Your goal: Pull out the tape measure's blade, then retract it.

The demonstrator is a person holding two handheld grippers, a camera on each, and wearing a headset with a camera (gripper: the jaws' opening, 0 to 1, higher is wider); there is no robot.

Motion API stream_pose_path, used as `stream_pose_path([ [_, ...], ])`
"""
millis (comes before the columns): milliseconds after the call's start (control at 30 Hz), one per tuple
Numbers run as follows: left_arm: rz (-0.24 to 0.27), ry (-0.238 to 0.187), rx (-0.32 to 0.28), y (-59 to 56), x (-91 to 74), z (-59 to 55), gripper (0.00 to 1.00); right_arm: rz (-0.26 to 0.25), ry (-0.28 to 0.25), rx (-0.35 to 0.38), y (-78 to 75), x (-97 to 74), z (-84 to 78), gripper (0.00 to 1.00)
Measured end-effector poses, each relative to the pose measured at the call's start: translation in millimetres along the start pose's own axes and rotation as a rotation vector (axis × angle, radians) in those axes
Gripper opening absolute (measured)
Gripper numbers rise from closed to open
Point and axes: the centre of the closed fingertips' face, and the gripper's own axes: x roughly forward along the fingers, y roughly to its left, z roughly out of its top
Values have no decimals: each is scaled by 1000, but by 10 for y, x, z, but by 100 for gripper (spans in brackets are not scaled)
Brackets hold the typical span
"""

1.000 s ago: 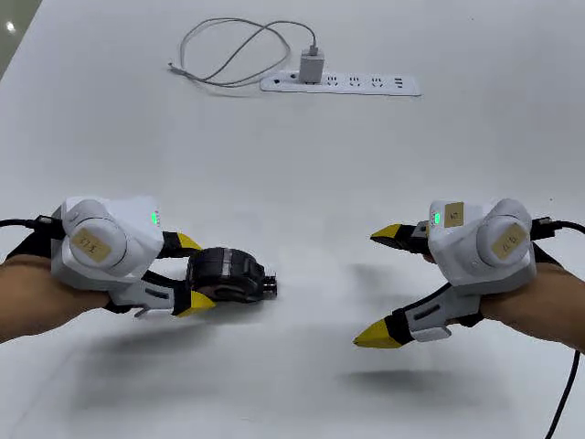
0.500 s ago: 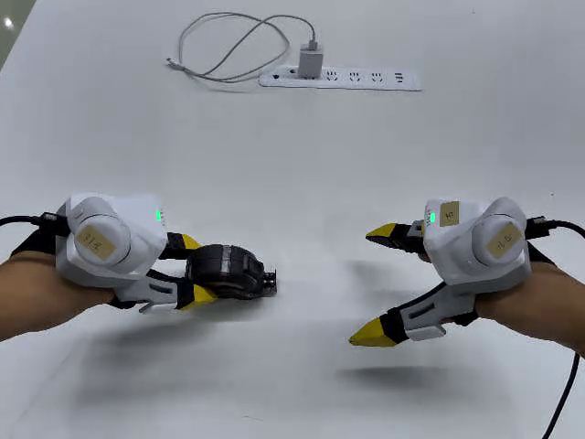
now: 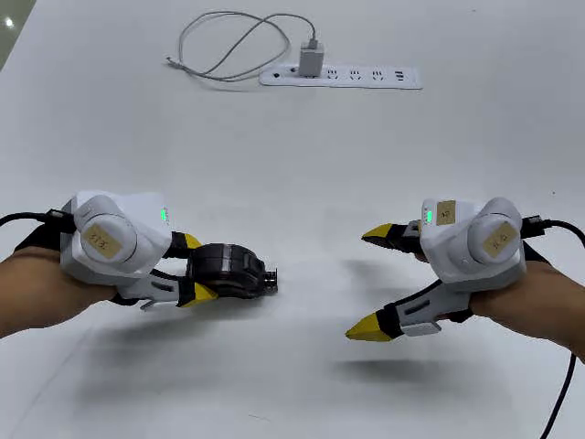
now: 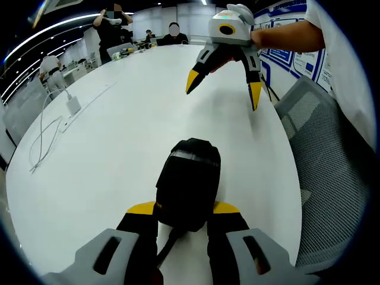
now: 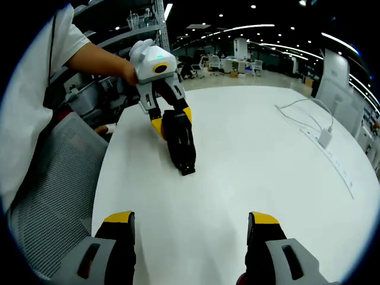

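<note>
Tape measure [image 3: 233,271] pinched in left gripper [image 3: 196,268], right gripper [image 3: 370,282] spread, power strip [image 3: 352,78] well beyond.

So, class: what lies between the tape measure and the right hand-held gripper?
Nothing: bare white table separates the tape measure from the right hand-held gripper, seen in the head view.

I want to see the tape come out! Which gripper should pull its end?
Probably the right gripper: it is open, empty, and faces the blade tip. The left gripper is shut on the tape measure, so it is busy holding the case.
</note>
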Motion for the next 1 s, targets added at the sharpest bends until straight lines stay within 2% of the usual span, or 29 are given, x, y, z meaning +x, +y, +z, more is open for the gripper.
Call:
stream_pose_path([
  [500,8,8,-18,3,2,8,27,33,-39,-52,-12,312,232,60],
  [1000,-2,0,-32,-5,-3,12,27,71,-54,-70,-23,545,328,51],
])
